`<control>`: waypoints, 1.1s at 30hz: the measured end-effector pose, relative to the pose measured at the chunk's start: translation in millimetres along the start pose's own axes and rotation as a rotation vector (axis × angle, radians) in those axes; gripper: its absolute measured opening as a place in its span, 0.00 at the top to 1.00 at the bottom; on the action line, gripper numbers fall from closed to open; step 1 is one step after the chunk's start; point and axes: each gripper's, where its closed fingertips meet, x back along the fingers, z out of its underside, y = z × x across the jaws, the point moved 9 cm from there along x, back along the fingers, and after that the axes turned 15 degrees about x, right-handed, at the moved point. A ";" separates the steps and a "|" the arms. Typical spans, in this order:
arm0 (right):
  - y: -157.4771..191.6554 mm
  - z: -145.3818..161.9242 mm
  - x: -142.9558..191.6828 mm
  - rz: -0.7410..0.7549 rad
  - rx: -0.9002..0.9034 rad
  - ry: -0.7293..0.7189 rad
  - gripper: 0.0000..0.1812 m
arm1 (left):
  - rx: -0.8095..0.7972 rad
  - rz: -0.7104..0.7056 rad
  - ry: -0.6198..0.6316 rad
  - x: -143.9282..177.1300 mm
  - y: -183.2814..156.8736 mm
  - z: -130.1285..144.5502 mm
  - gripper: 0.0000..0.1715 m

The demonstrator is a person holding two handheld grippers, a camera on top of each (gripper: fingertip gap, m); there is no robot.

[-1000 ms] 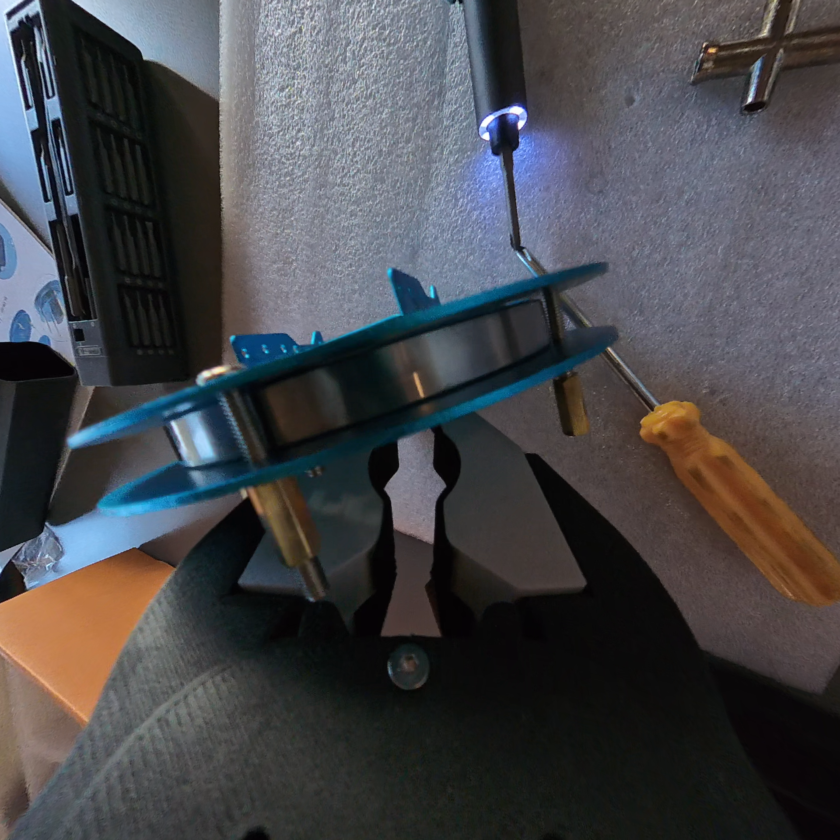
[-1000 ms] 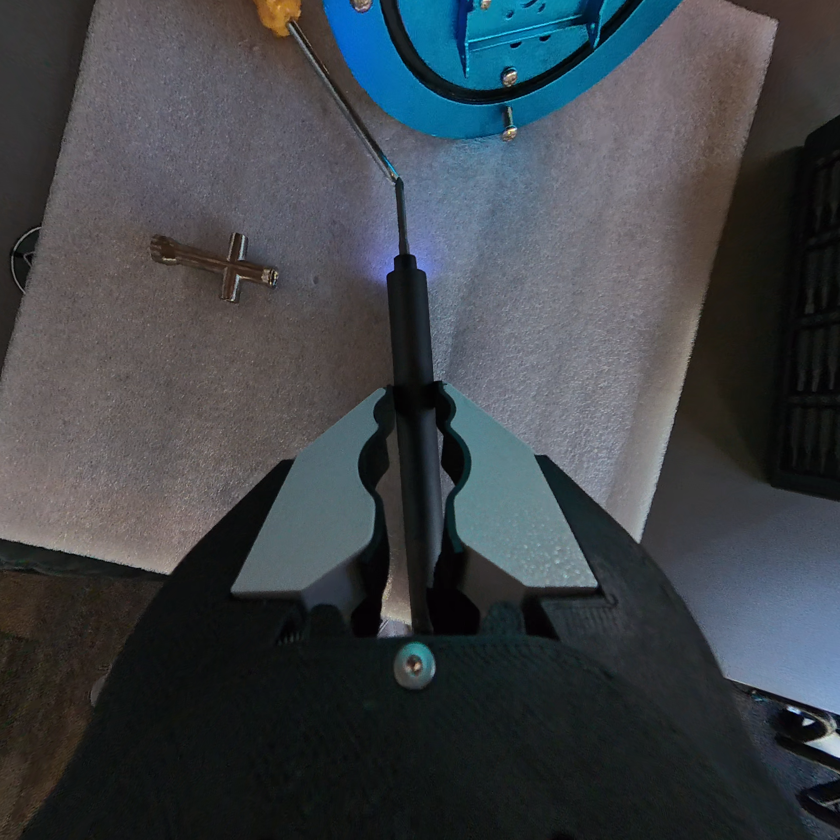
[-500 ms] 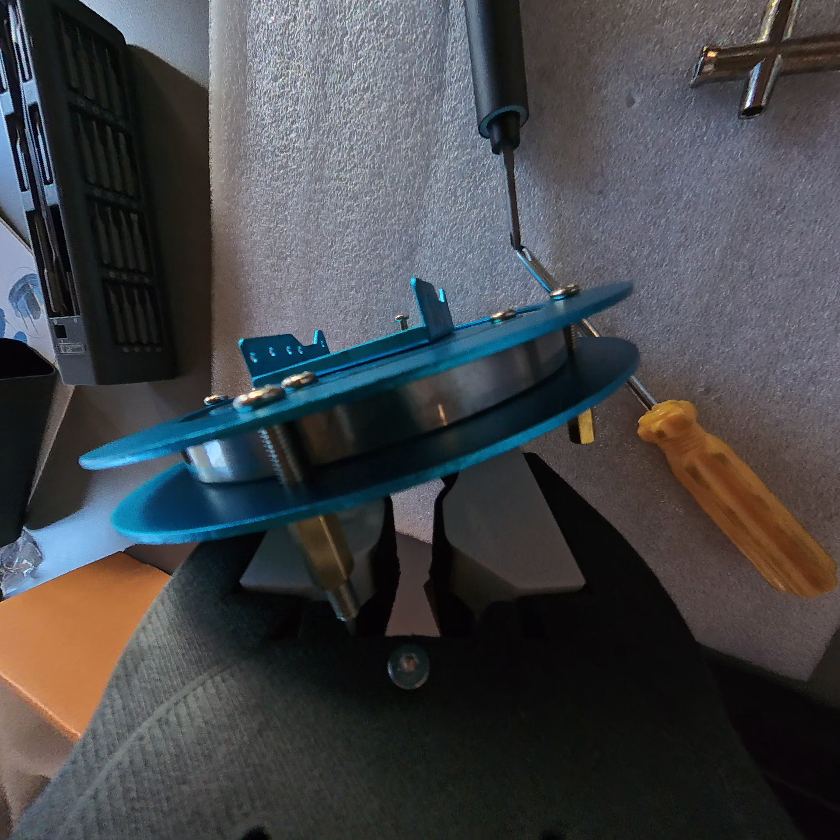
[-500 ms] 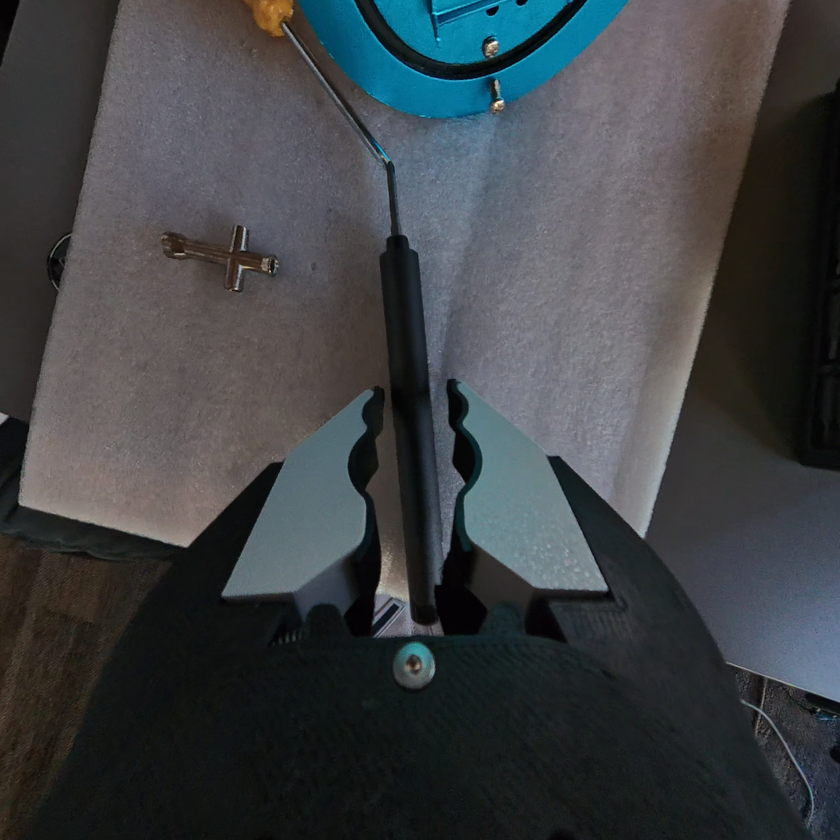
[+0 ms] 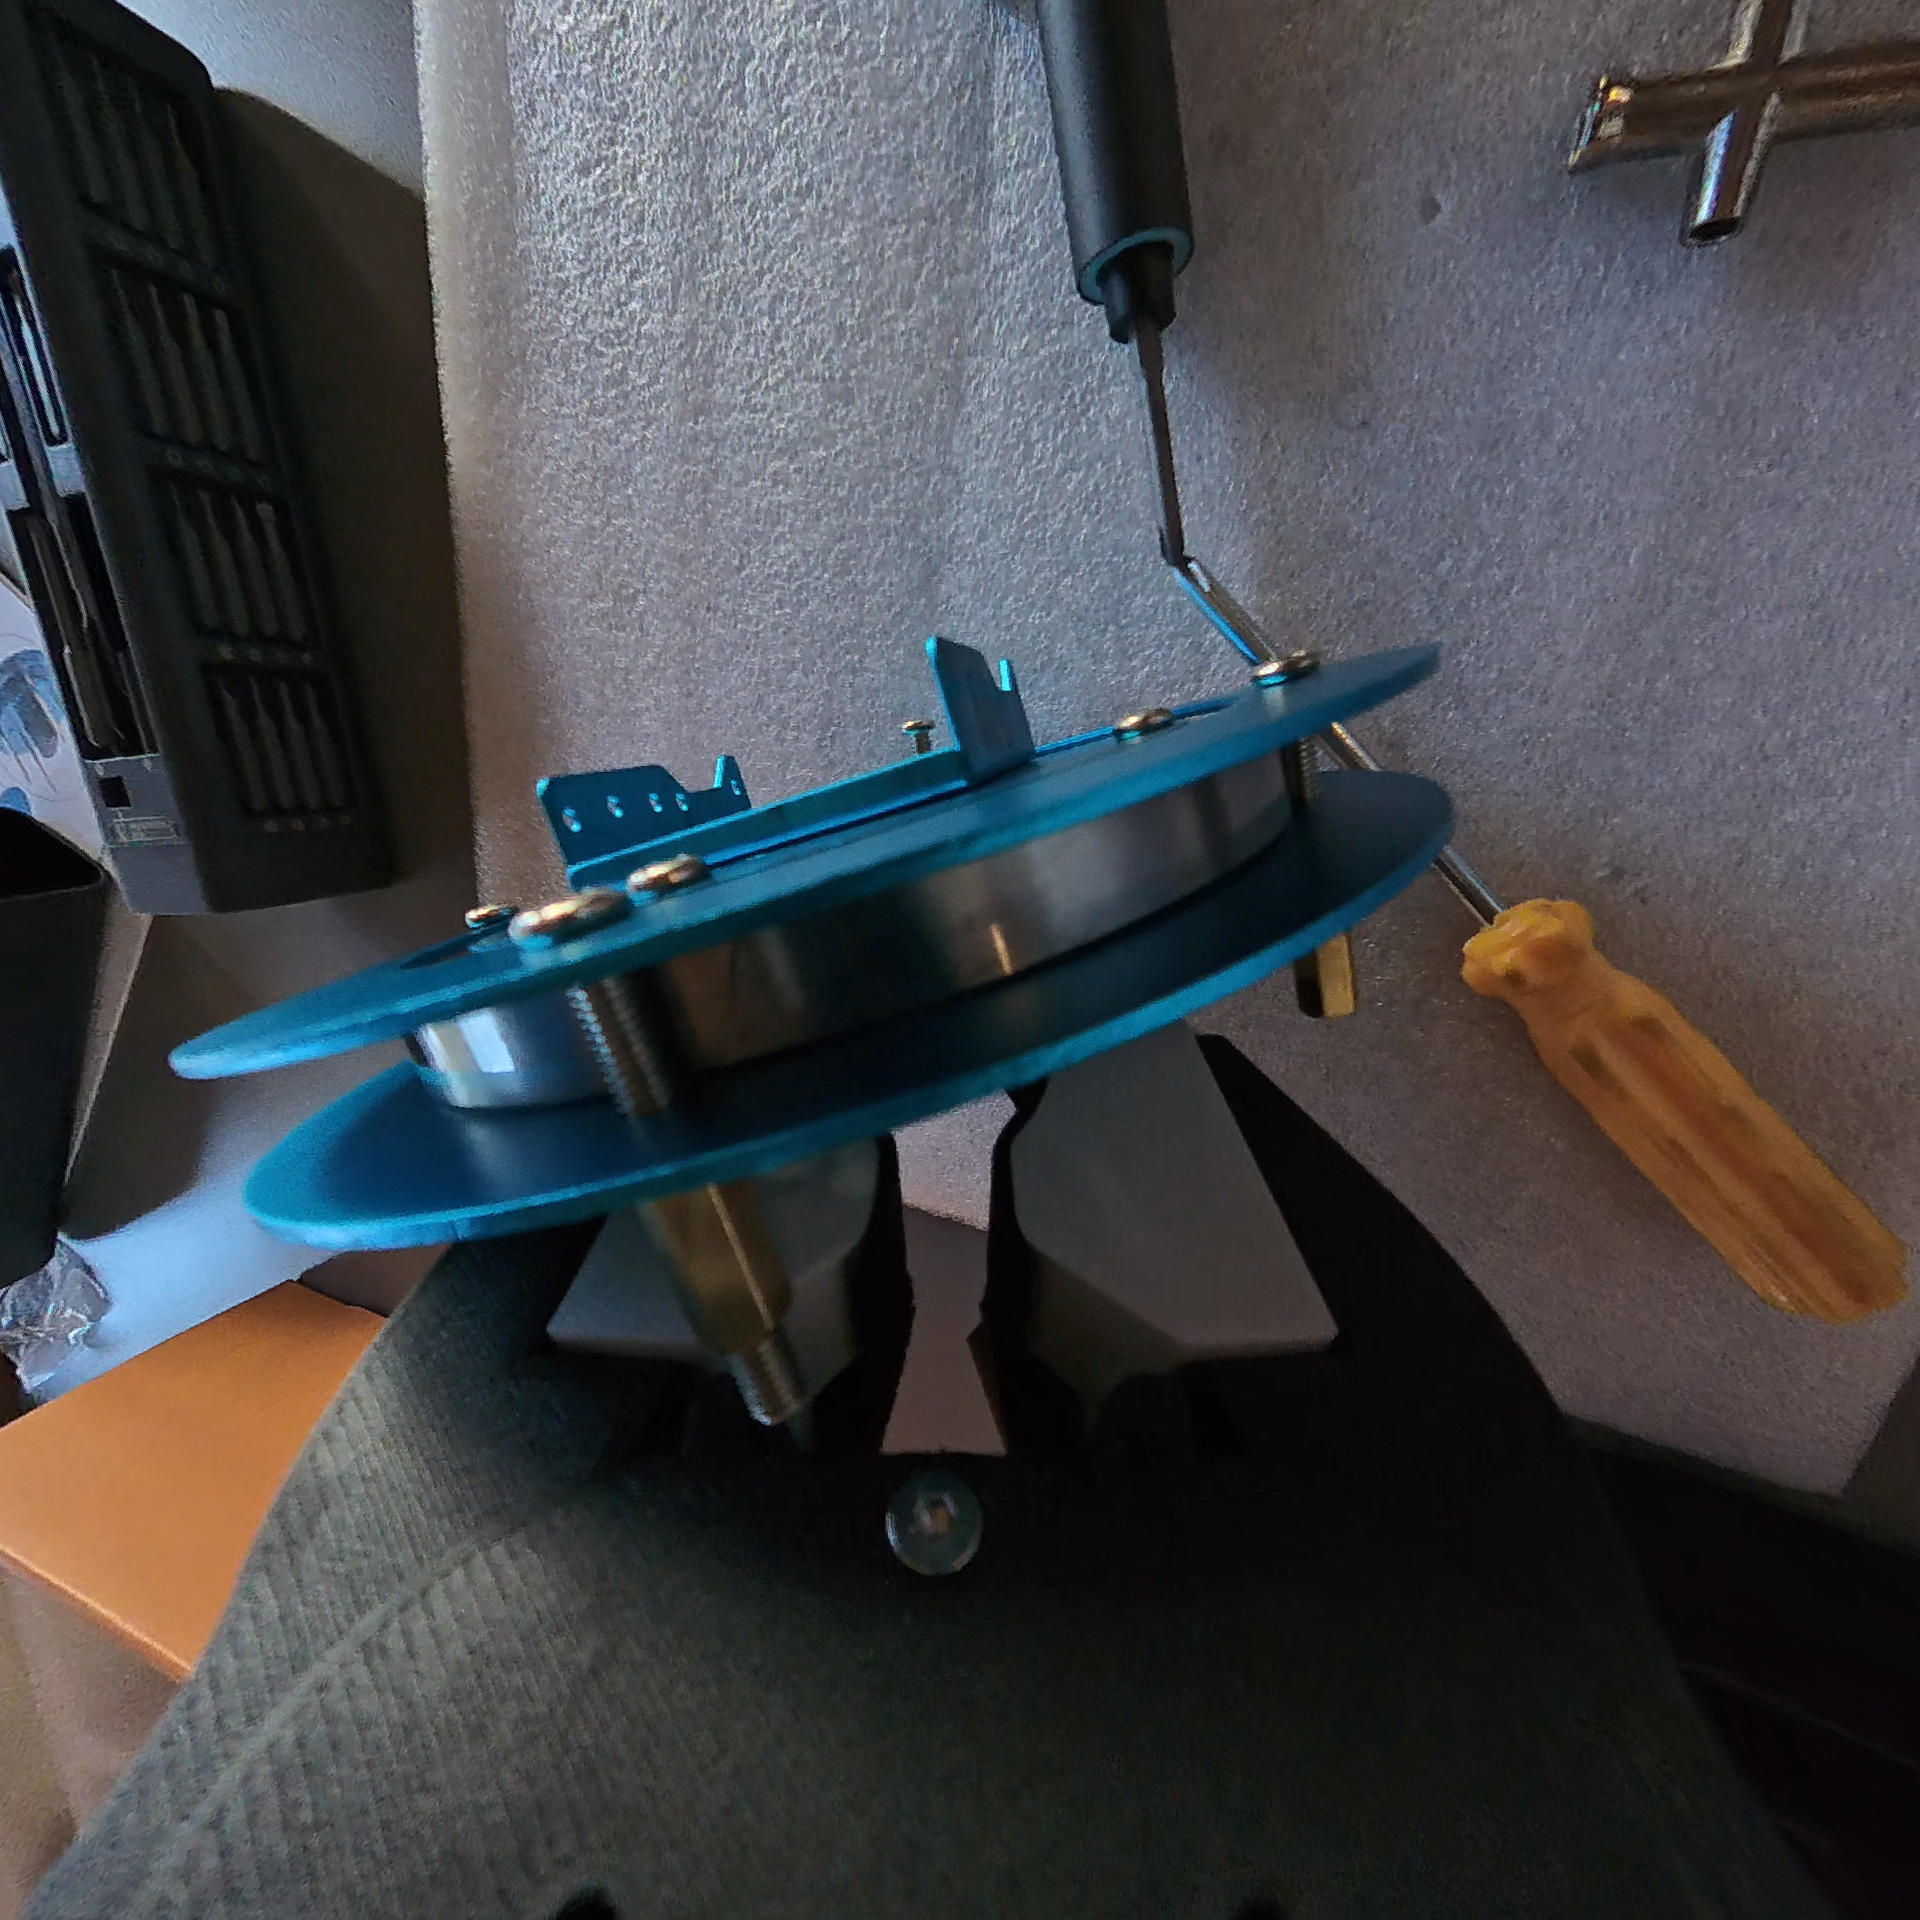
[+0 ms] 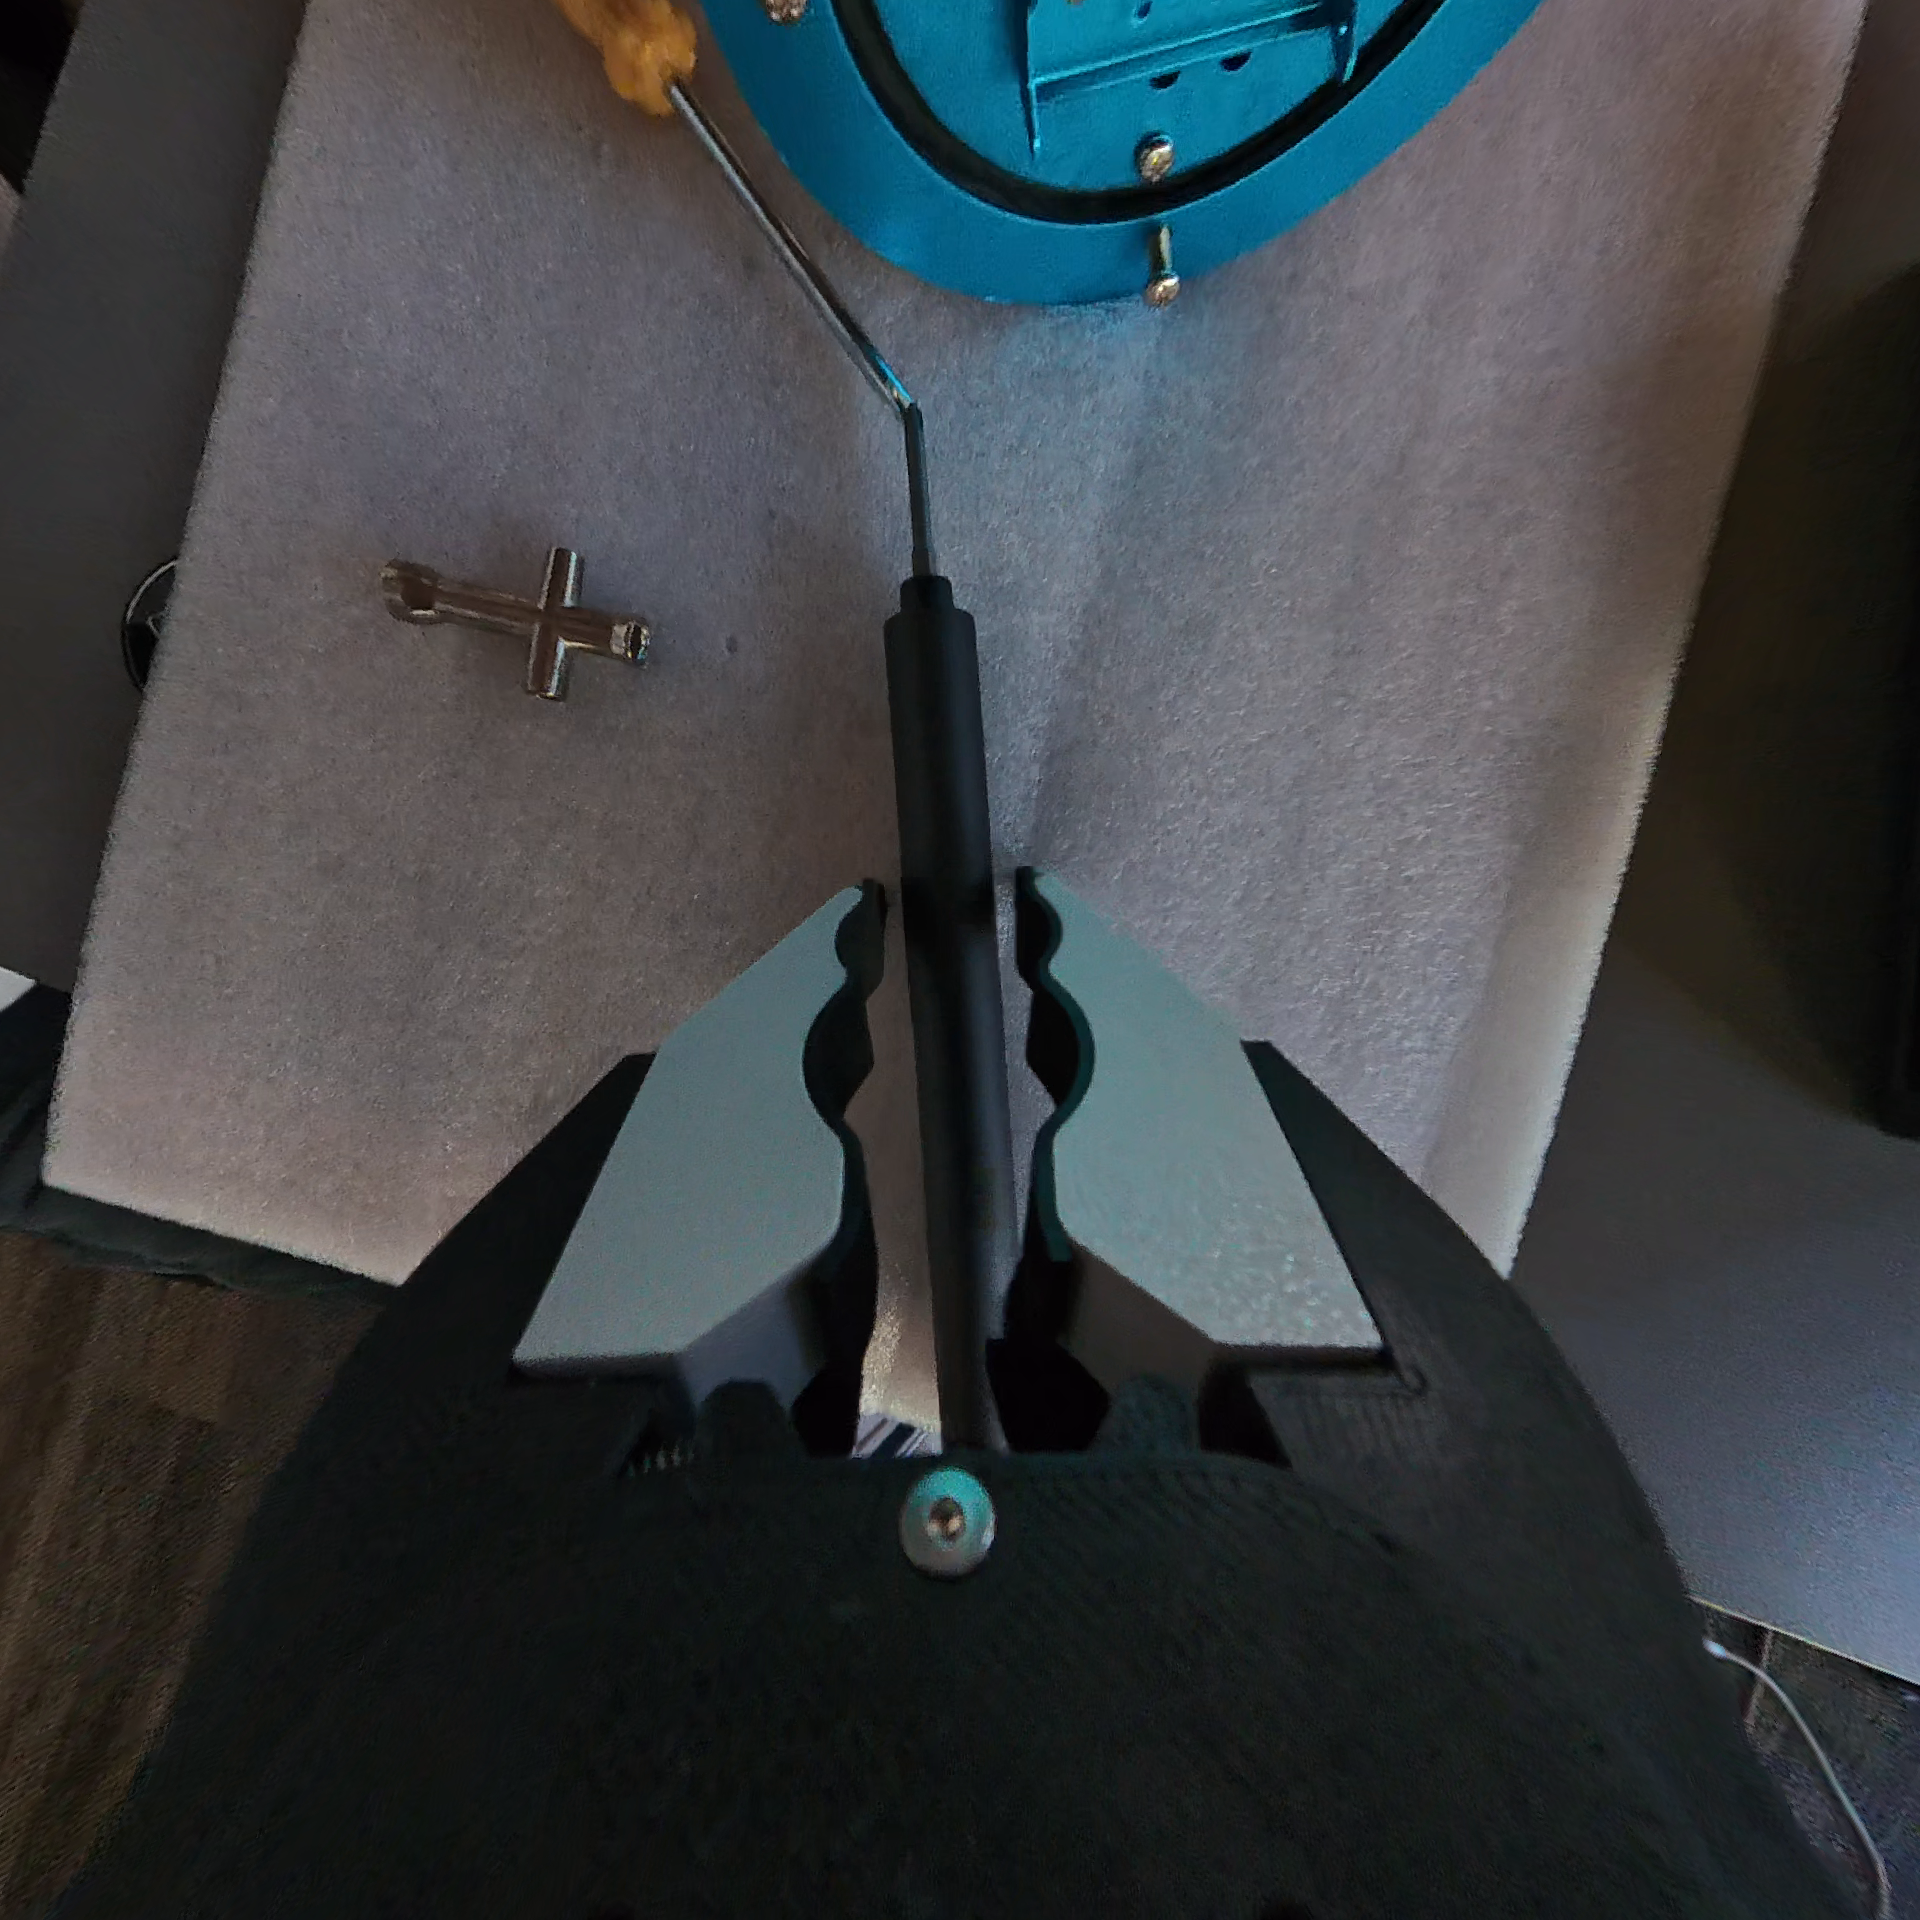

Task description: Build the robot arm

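Observation:
My left gripper (image 5: 943, 1143) is nearly shut under a blue two-disc assembly (image 5: 831, 997) with a metal ring, screws and brass standoffs. The assembly sits tilted above the foam mat (image 5: 779, 416), and the lower disc hides the fingertips and the grip point. The assembly also shows at the top of the right wrist view (image 6: 935, 208). My right gripper (image 6: 951, 894) is open around a black electric screwdriver (image 6: 940, 748), with a small gap on each side. The screwdriver's bit touches the shaft tip of a yellow-handled screwdriver (image 5: 1683, 1122) lying on the mat.
A metal cross wrench (image 6: 530, 623) lies on the mat's left part in the right wrist view. A black bit case (image 5: 187, 468) stands beside the mat. An orange box (image 5: 156, 1455) and a black container (image 5: 42, 1039) sit at the left.
The right jaws have opened off the black screwdriver, and its light ring has gone out. The blue assembly has shifted and tilted slightly in the left gripper.

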 end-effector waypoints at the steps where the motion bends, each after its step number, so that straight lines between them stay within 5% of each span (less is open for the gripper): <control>1: -0.5 -0.3 0.4 -0.001 -0.008 -0.009 0.89 | 0.000 0.001 0.002 0.0 0.1 -0.1 0.45; 17: -12.5 -13.8 0.6 0.243 0.100 0.077 0.92 | -0.003 0.024 0.003 -0.5 2.3 -0.2 0.44; 19: -16.6 -13.5 -2.1 0.243 0.108 0.100 0.92 | -0.004 0.023 0.002 -0.6 2.3 -0.2 0.58; 21: -19.1 -12.8 -4.6 0.242 0.113 0.109 0.91 | -0.002 0.023 0.003 -0.6 2.3 -0.2 0.98; 33: -23.2 -15.0 -7.0 0.222 0.121 0.128 0.91 | 0.000 0.027 -0.007 -0.7 2.5 0.7 0.98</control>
